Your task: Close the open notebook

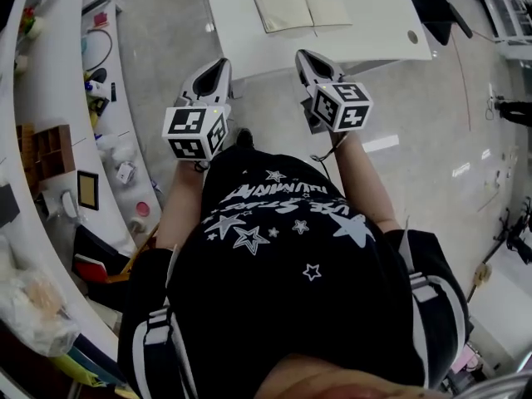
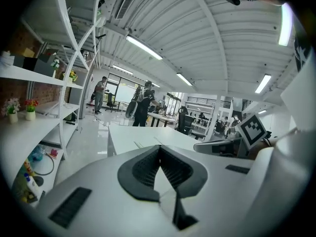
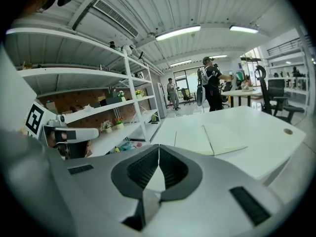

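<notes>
An open notebook (image 1: pixel 299 1) with blank cream pages lies flat on the white table (image 1: pixel 241 36) ahead of me; the right gripper view shows the notebook (image 3: pixel 210 138) past the jaws. Both grippers hang in the air short of the table's near edge, over the floor. My left gripper (image 1: pixel 219 65) is shut and empty, its tips meeting (image 2: pixel 159 147). To the right of it, my right gripper (image 1: pixel 304 57) is likewise shut with nothing held (image 3: pixel 159 146). Neither touches the notebook.
White curved shelves (image 1: pixel 50 148) with small clutter run along the left. The table has a cable hole (image 1: pixel 413 36) near its right corner. People (image 3: pixel 213 85) stand and an office chair (image 3: pixel 274 95) sits beyond the table.
</notes>
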`<state>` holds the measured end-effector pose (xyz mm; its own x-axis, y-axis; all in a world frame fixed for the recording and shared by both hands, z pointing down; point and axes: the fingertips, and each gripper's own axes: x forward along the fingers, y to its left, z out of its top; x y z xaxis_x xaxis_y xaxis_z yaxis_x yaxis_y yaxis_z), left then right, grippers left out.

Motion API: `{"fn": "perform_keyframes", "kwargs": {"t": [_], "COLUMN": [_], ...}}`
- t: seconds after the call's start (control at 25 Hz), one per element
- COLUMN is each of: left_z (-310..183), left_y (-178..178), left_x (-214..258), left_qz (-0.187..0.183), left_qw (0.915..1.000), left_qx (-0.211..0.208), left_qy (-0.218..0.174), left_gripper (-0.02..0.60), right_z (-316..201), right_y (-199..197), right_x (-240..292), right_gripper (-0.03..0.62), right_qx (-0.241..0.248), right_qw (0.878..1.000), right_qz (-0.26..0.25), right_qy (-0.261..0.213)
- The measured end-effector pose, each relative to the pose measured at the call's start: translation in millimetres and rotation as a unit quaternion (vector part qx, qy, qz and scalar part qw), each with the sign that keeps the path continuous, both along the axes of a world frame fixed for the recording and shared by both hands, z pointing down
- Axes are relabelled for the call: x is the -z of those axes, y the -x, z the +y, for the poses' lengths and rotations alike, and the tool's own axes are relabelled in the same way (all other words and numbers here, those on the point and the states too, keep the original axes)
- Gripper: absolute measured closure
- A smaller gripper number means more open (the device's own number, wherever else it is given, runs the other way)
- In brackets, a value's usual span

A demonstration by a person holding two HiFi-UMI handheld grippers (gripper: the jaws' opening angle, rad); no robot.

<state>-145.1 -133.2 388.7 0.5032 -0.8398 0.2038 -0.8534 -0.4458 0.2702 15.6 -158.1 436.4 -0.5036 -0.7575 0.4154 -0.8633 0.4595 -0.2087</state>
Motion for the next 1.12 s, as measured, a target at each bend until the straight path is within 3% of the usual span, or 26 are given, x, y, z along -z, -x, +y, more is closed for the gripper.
{"fn": "perform_keyframes", "kwargs": {"t": [0.4, 0.76, 0.88, 1.12], "left_z": [-33.5, -61.0, -71.0, -90.9], "left_y": [-0.3, 2.7, 4.3, 4.8], "left_x": [-15.3, -27.0, -30.3, -39.9], "left_qz": [-0.006, -0.007, -0.010, -0.017], "left_qw": [0.9995, 0.9993, 0.9991, 0.9985], "left_qx": [-0.024, -0.012, -0.006, 0.003], "left_qy": [0.020, 0.036, 0.040, 0.053], "left_gripper": [0.569, 0.569, 0.569, 0.568], "right_z": [-33.3, -70.0, -82.1, -110.9], "right_y": [14.5, 27.5, 32.8, 40.0], "right_x": [-29.7, -53.3, -67.6, -102.0], "right_gripper": [0.585, 0.578, 0.521, 0.477], "right_qx": [0.018, 0.049, 0.067, 0.091], "right_qw": [0.999, 0.996, 0.993, 0.987], "right_qz": [0.015, 0.054, 0.067, 0.108], "right_qy": [0.025, 0.055, 0.070, 0.080]}}
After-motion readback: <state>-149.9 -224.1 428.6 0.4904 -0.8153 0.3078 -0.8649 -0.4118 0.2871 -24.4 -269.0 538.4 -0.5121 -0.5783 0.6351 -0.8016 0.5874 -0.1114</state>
